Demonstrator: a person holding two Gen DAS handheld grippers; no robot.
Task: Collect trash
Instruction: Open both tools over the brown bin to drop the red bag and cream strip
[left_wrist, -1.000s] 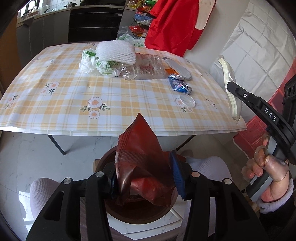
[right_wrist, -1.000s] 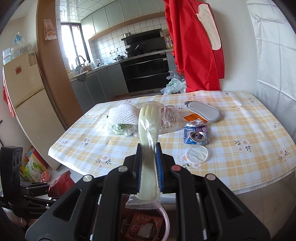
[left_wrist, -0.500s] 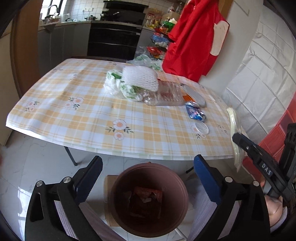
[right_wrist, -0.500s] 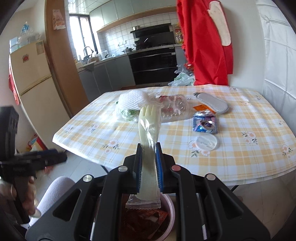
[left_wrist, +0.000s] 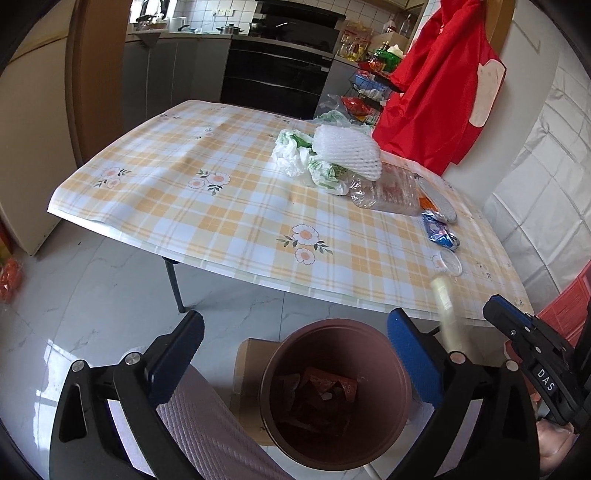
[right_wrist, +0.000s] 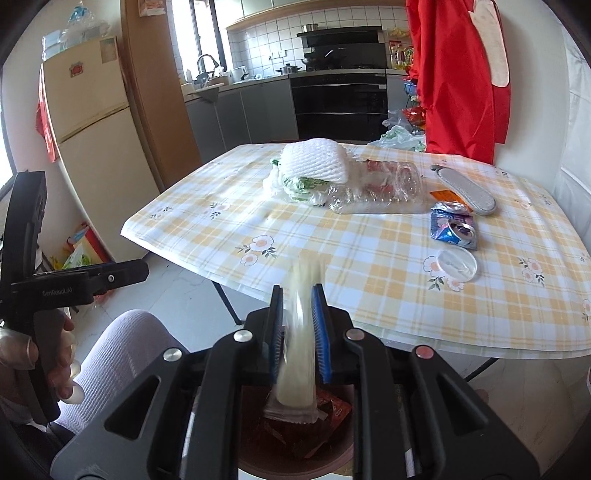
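Note:
A brown trash bin (left_wrist: 334, 391) stands on the floor in front of the table, with red wrappers (left_wrist: 321, 387) inside. My left gripper (left_wrist: 291, 360) is open and empty above the bin. My right gripper (right_wrist: 298, 314) sits over the bin (right_wrist: 295, 458) with its jaws slightly parted around a cream plastic glove packet (right_wrist: 298, 354), which is blurred and sliding down. The packet also shows in the left wrist view (left_wrist: 445, 306). On the table (right_wrist: 369, 258) lie a white foam net (right_wrist: 314, 164), a crushed clear bottle (right_wrist: 376, 188), a crushed can (right_wrist: 452, 227) and a clear lid (right_wrist: 456, 264).
A grey insole (right_wrist: 465, 188) and an orange scrap (right_wrist: 443, 194) lie at the table's far right. A red garment (right_wrist: 458, 74) hangs behind. A fridge (right_wrist: 92, 147) stands at left. A cardboard piece (left_wrist: 251, 373) lies under the bin. My knee (right_wrist: 122, 354) is beside it.
My left gripper opened and dropped the red wrapper into the bin, then pulled back. My right gripper's jaws have loosened and the glove packet is slipping down toward the bin.

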